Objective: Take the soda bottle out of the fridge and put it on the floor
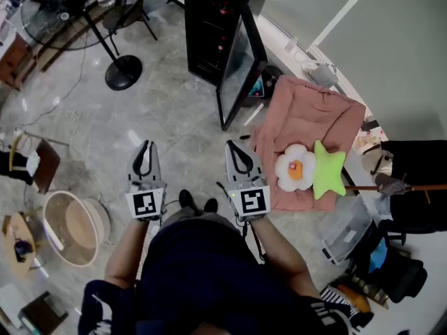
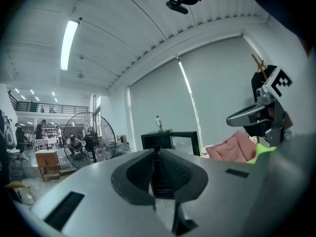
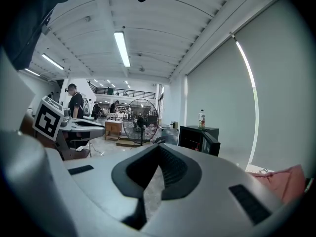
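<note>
- Held left gripper point(image 1: 146, 146) and right gripper point(image 1: 234, 149) pressed together, empty, well apart from fridge point(image 1: 209, 33).
- Judged bottle stiff, smooth, maybe slippery cold; best pinched mid-body.

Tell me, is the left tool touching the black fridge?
Apart. The head view shows bare floor between the left tool and the fridge, which stands farther ahead with its door open.

Glossy stone floor point(image 1: 174, 110), matt cloth point(image 1: 314, 117)
</note>
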`<state>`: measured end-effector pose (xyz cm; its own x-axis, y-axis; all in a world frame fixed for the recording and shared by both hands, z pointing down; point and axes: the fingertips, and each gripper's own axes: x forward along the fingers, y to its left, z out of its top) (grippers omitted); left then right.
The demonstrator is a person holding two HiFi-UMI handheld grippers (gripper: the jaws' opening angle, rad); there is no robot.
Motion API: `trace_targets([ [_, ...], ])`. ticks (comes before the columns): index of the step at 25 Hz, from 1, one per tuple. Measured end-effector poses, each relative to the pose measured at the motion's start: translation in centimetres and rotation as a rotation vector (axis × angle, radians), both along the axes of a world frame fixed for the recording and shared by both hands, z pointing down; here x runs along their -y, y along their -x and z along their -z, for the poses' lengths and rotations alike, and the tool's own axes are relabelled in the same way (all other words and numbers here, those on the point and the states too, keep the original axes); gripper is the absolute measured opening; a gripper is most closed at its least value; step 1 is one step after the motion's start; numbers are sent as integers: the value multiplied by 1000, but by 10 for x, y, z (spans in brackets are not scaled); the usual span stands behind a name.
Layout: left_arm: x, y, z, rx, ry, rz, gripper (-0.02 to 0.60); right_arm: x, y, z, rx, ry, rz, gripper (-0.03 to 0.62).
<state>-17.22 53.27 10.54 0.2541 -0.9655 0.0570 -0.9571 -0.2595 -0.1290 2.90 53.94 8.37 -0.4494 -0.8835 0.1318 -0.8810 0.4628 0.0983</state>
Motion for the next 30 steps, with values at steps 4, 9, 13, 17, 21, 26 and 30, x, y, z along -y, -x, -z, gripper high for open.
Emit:
trace_targets([
  [4, 2, -5, -3, 3, 11, -24, 43, -1, 1, 2, -16, -9, 18, 18],
  [9, 8, -10, -6, 2, 30, -52, 141, -2, -2, 9, -11, -16, 24, 18],
  [13, 11, -11, -8, 4, 40, -60, 199, -2, -4, 14, -12, -23, 31, 18],
  [17, 12, -17, -9, -7, 55, -87, 259, -4, -7, 14, -13, -28, 40, 18],
  [21, 15, -22, -8, -7, 53, -100, 291, -4, -9, 14, 0, -28, 50, 18],
  [26, 17, -34, -6, 7, 41, -108, 302, -7, -16, 16, 20, -29, 75, 18],
  [30, 25, -42, -9, 0, 58, -137, 310, -6, -20, 15, 21, -33, 99, 18],
])
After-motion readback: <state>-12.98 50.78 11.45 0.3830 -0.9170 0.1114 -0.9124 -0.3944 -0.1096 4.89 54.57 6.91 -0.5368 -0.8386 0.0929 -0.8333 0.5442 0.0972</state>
